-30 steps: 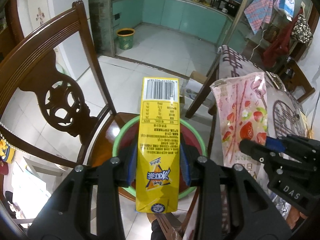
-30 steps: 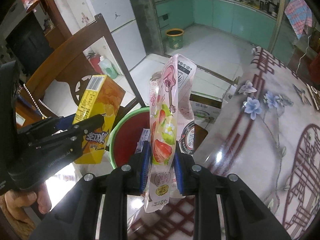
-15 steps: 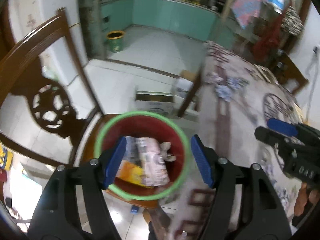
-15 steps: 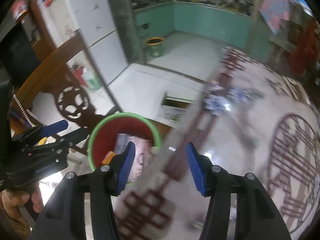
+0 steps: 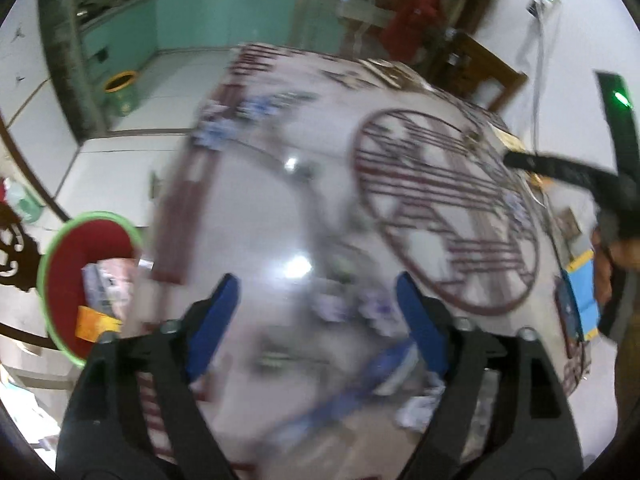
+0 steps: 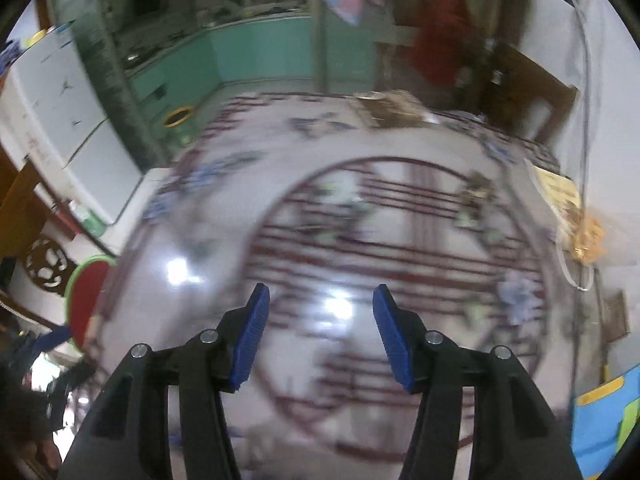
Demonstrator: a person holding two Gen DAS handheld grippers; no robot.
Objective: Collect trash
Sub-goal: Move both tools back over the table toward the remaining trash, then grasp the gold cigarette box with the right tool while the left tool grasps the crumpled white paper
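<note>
Your left gripper (image 5: 316, 300) hung over the patterned table (image 5: 280, 200) with its blue pads spread wide and nothing between them. Your right gripper (image 6: 320, 320) was likewise spread apart and empty above the table's round red motif. The red bucket (image 5: 76, 248) with the green rim sat at about nine o'clock in the left view, just off the table edge. A pink wrapper (image 5: 106, 284) and a yellow box (image 5: 94, 322) lay inside it.

Left gripper (image 5: 316, 308), right gripper (image 6: 320, 312): black frames; blue pads; silver screws
</note>
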